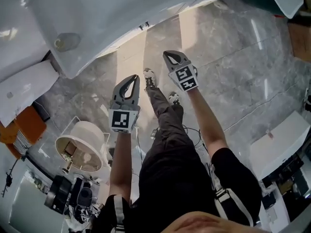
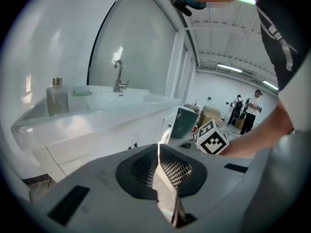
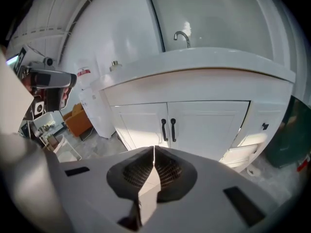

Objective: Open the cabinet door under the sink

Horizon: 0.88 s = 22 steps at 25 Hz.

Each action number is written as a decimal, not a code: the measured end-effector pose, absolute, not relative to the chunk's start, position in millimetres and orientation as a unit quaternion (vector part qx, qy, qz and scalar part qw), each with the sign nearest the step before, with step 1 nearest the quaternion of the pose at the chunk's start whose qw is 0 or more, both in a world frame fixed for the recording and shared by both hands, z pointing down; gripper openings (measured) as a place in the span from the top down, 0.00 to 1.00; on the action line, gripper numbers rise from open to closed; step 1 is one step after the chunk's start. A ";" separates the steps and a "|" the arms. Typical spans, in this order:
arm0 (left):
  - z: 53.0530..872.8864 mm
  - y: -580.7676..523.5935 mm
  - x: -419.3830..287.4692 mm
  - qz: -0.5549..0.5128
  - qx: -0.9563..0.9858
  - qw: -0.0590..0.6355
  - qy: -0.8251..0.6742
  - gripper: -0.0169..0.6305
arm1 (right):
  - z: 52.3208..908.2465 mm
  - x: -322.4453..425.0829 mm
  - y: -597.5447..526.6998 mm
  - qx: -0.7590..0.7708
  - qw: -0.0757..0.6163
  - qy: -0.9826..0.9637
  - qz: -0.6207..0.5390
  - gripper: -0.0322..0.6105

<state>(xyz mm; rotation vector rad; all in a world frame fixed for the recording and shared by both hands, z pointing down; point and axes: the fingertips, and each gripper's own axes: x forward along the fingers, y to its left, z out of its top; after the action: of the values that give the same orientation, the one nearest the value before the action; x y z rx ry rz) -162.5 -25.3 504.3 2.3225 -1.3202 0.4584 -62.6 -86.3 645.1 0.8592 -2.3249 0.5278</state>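
Clenched on nothing, left gripper (image 2: 159,147) and right gripper (image 3: 154,150) hang short of the cabinet doors (image 3: 206,125), the right apparently lining up on the 2 handles (image 3: 164,129).

Fixture count at the sink unit.
Two cabinet doors (image 3: 141,125) (image 3: 209,125), two black handles (image 3: 164,129) (image 3: 173,129), one faucet (image 3: 182,37), one sink (image 3: 204,57), two grippers (image 1: 132,77) (image 1: 168,54), two marker cubes (image 1: 121,119) (image 1: 185,77).
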 end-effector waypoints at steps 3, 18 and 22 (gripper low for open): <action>544.1 -37.3 -155.9 0.167 0.838 0.226 -0.468 0.94 | 663.9 -66.7 -106.8 0.329 0.299 -0.875 0.190 0.86; 650.5 -70.0 -156.8 0.149 0.836 0.265 -0.457 0.94 | 705.0 -109.5 -195.8 0.396 0.274 -0.854 0.196 0.77; 657.7 -64.3 -154.7 0.152 0.840 0.272 -0.444 0.94 | 711.7 -117.6 -215.5 0.407 0.283 -0.845 0.203 0.75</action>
<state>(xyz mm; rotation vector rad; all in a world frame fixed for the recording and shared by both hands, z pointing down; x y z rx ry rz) -154.7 -64.3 657.7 2.2608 -1.1966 0.4093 -117.6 -215.5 711.7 1.0894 -2.2611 0.5422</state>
